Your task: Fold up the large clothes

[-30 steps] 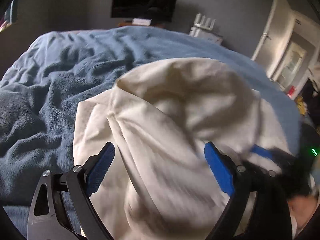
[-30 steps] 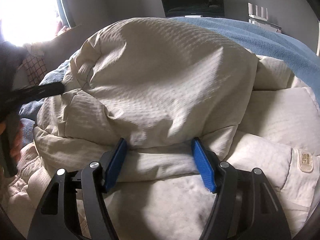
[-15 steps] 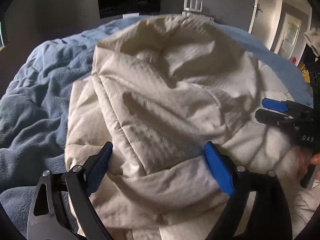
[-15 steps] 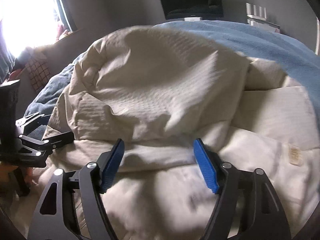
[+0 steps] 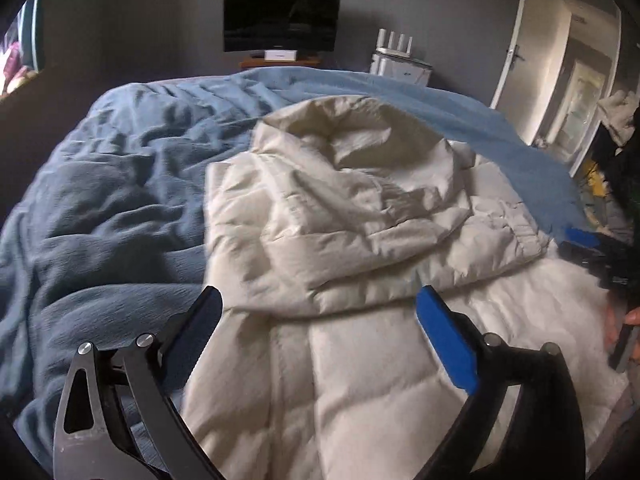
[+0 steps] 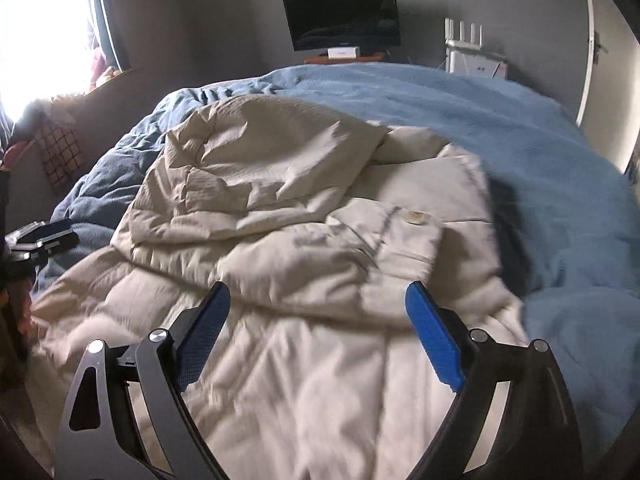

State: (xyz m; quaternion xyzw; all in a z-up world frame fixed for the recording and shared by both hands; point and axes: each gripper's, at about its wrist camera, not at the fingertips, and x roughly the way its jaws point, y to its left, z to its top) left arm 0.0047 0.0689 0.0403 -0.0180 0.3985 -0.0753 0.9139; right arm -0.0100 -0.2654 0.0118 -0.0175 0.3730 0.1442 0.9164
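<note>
A large cream quilted jacket (image 5: pixel 360 240) lies on the blue blanket (image 5: pixel 120 200), its hood end folded over the body. It also shows in the right wrist view (image 6: pixel 300 240), with a small label (image 6: pixel 416 217) on it. My left gripper (image 5: pixel 320 320) is open and empty above the jacket's near left part. My right gripper (image 6: pixel 318 316) is open and empty above the near part of the jacket. The right gripper also shows at the right edge of the left wrist view (image 5: pixel 588 244). The left gripper also shows at the left edge of the right wrist view (image 6: pixel 44 238).
The blue blanket (image 6: pixel 500 140) covers the whole bed. A dark monitor (image 5: pixel 280 20) and a white router (image 5: pixel 400 58) stand at the far wall. A door (image 5: pixel 560 60) is on the right. A bright window (image 6: pixel 40 32) and a checked cushion (image 6: pixel 60 152) are on the left.
Both grippers have pulled back and risen from the jacket. The raised bulge of fabric has dropped and now lies folded flat over the body. Both grippers stay open.
</note>
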